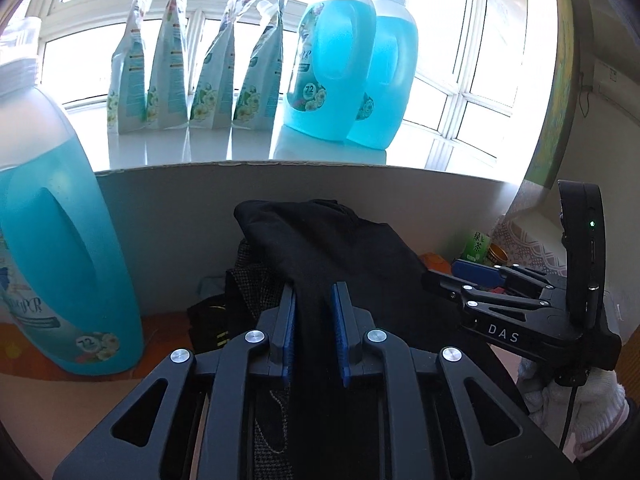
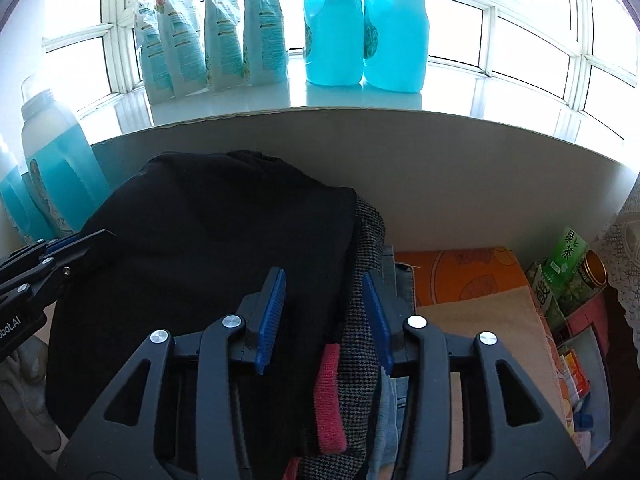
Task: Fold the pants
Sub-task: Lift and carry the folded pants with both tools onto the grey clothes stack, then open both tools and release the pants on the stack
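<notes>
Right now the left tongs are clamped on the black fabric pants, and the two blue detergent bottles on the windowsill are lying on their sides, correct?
Not quite. The two blue detergent bottles stand upright on the windowsill, as the right wrist view shows. The left tongs are indeed clamped on the black fabric pants.

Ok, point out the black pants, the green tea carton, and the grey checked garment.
black pants (image 2: 208,232): right wrist view, middle of the fabric.
green tea carton (image 2: 573,249): right wrist view, printed front.
grey checked garment (image 2: 362,320): right wrist view, exposed edge.

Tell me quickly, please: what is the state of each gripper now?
Left gripper: shut on the black pants.
Right gripper: open, jaws apart around the clothes pile, not clamped.
</notes>
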